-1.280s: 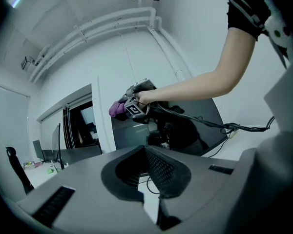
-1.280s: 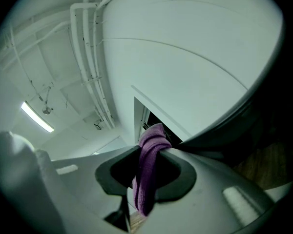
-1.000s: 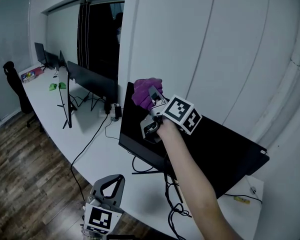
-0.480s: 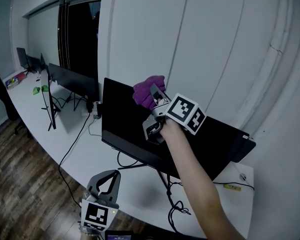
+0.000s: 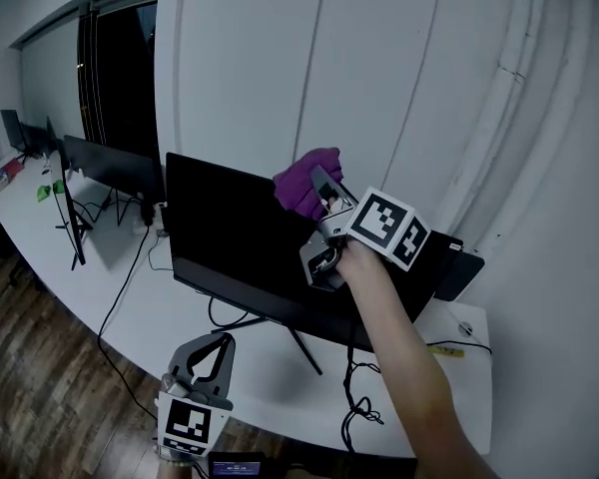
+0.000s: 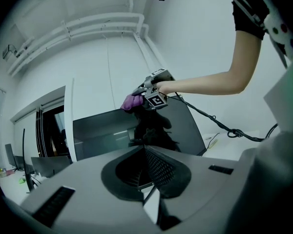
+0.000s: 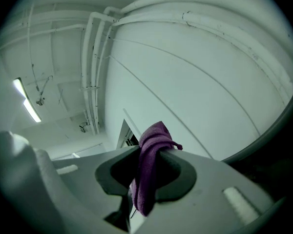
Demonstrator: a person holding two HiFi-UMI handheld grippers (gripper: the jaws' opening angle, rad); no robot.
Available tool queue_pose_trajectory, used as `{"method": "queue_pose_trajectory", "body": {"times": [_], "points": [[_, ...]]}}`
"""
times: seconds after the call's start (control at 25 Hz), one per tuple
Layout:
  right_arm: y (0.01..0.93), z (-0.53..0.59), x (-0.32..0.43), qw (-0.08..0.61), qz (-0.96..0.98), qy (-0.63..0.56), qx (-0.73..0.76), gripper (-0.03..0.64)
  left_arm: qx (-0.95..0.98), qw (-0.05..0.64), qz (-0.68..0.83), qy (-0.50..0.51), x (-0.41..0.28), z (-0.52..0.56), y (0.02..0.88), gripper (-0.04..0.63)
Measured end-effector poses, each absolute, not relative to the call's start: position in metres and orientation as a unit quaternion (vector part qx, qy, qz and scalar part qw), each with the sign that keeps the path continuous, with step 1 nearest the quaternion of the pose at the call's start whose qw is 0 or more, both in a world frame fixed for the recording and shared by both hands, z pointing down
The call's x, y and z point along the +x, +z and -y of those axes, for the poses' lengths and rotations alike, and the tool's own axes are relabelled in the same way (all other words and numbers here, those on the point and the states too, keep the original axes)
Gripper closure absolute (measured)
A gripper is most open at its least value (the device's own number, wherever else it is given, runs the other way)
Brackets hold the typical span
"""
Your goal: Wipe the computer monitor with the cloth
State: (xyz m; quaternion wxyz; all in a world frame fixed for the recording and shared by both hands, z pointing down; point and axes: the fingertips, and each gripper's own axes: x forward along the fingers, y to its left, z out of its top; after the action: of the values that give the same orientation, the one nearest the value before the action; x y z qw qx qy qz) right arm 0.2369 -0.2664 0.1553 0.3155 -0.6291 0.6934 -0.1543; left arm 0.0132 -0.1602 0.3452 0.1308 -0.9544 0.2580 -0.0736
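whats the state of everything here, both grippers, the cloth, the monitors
right gripper, shut on the cloth, raised at the monitor's top edge
left gripper, shut, empty, held low in front of the desk
cloth, bunched, pinched in the right gripper
monitor, upright on its stand, screen dark
far monitors, upright, screens dark

cloth (image 5: pixel 305 184): purple | monitor (image 5: pixel 230 239): black | desk (image 5: pixel 180 317): white | floor (image 5: pixel 30 372): brown wood grain | wall (image 5: pixel 260 68): white
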Motion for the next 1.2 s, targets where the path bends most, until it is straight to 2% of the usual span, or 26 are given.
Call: {"method": "queue_pose_trajectory", "body": {"times": [1.2], "points": [[0.167,0.05,0.417,0.299,-0.546,-0.08,-0.778,0.532,-0.982,0.134,-0.125,-0.057,0.122,0.105,0.345,0.589]]}}
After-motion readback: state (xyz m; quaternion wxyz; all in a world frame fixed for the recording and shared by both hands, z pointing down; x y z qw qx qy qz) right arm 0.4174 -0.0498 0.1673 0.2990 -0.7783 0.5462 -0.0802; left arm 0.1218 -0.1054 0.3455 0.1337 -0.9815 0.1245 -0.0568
